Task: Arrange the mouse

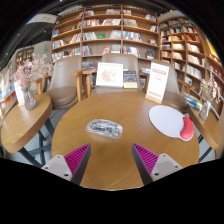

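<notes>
On the round wooden table (110,150), to the right and ahead of the gripper (112,158), lies a red mouse (187,128). It rests on the right edge of a white round mouse pad (167,121) and partly hangs over it. Near the middle of the table, just beyond the fingers, there is a small crumpled clear wrapper (104,127). The two fingers with magenta pads (75,158) stand wide apart and hold nothing; only bare table is between them. Behind the table stand chairs (66,80), two upright display cards (110,74) and tall bookshelves (110,30) full of books. At the left, a second table (20,125) carries a vase with pale flowers (30,78).
</notes>
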`<state>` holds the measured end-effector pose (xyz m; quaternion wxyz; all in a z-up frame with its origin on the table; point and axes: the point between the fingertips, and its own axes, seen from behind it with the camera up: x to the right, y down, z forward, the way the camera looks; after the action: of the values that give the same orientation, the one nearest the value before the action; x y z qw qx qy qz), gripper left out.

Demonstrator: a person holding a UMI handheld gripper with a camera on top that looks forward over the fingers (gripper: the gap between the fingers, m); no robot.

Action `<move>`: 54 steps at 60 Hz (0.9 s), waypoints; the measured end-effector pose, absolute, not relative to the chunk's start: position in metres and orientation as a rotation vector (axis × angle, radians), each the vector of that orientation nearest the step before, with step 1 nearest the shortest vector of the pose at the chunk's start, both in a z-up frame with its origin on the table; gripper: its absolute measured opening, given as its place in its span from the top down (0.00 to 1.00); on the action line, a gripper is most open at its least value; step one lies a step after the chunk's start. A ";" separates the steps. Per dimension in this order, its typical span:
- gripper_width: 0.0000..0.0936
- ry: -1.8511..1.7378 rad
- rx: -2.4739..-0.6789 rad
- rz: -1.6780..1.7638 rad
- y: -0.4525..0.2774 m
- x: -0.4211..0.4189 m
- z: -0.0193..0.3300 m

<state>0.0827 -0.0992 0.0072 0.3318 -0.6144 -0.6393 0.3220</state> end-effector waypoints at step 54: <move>0.09 -1.689 -1.639 0.782 -0.088 -0.047 -0.013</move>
<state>-0.0465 -0.0884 -0.0125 0.3251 -0.6249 -0.6441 0.2981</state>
